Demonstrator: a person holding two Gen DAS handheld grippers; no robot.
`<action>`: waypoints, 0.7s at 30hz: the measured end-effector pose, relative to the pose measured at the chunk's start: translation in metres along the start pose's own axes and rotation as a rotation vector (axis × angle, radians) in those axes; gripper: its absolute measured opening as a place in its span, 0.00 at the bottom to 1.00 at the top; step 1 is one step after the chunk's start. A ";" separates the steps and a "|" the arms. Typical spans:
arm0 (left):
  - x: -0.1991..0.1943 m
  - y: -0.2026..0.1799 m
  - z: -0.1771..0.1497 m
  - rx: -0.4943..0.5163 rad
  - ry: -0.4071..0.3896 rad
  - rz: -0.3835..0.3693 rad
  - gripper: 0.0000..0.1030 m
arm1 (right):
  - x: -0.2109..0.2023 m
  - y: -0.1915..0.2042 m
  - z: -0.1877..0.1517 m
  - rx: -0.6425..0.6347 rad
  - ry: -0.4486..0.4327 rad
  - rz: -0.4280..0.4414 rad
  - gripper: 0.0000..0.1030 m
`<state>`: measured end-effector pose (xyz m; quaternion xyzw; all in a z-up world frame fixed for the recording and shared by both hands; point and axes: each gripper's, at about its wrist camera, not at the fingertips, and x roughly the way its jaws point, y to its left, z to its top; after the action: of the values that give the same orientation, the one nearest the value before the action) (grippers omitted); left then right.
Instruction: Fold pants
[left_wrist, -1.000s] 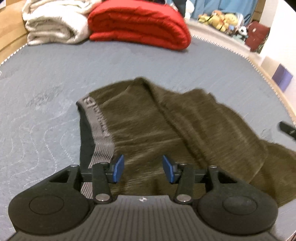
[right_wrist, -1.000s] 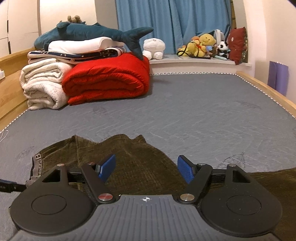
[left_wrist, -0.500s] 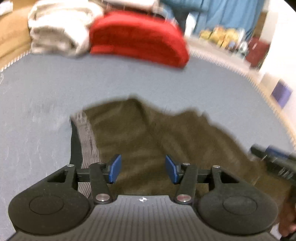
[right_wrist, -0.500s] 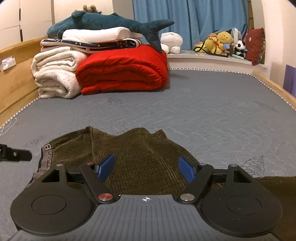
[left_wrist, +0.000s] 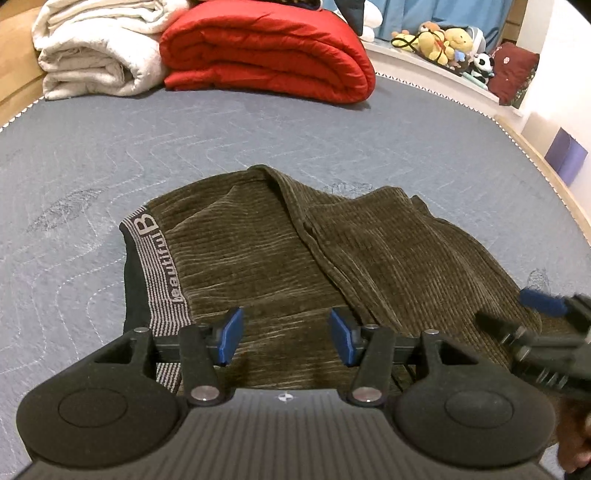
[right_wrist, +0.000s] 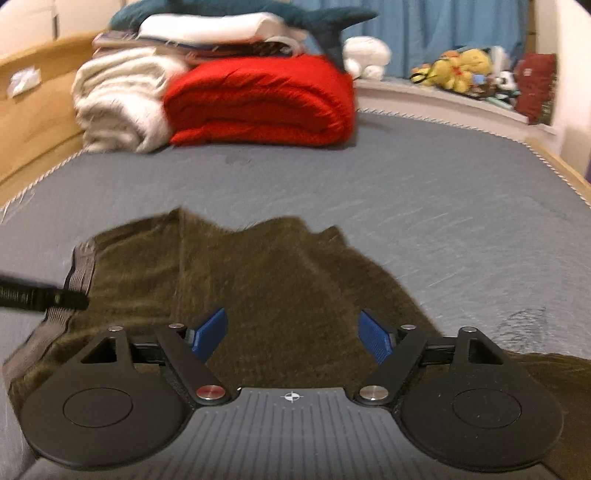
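Olive-brown corduroy pants (left_wrist: 295, 251) lie rumpled on the grey mattress (left_wrist: 147, 147), with a grey striped waistband (left_wrist: 159, 266) at their left edge. They also show in the right wrist view (right_wrist: 258, 280). My left gripper (left_wrist: 286, 338) is open and empty, low over the waist part near the waistband. My right gripper (right_wrist: 293, 334) is open and empty over the middle of the pants. It shows at the right edge of the left wrist view (left_wrist: 546, 332). The left gripper's tip pokes in at the left of the right wrist view (right_wrist: 40, 295).
A folded red quilt (left_wrist: 269, 48) and a white blanket (left_wrist: 96, 51) are stacked at the far end of the mattress. Plush toys (left_wrist: 447, 40) sit on a ledge behind. A wooden bed frame (right_wrist: 37, 122) runs along the left; the mattress edge (left_wrist: 535, 166) curves on the right.
Both grippers have shifted over the pants and stayed open. The right gripper has moved left and now shows more at the right edge of the left wrist view.
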<state>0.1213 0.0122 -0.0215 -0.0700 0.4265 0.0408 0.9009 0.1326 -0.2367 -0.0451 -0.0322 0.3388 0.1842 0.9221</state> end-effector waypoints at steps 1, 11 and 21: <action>0.000 0.002 0.000 -0.002 -0.002 0.000 0.56 | 0.004 0.006 -0.002 -0.027 0.017 0.015 0.82; -0.006 0.012 -0.001 -0.012 -0.005 0.006 0.56 | 0.031 0.073 -0.037 -0.309 0.183 0.163 0.94; -0.010 0.019 -0.001 -0.024 -0.004 0.007 0.56 | 0.041 0.080 -0.048 -0.392 0.205 0.095 0.65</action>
<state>0.1112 0.0304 -0.0160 -0.0792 0.4242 0.0489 0.9008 0.1028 -0.1582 -0.1029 -0.2134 0.3896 0.2853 0.8493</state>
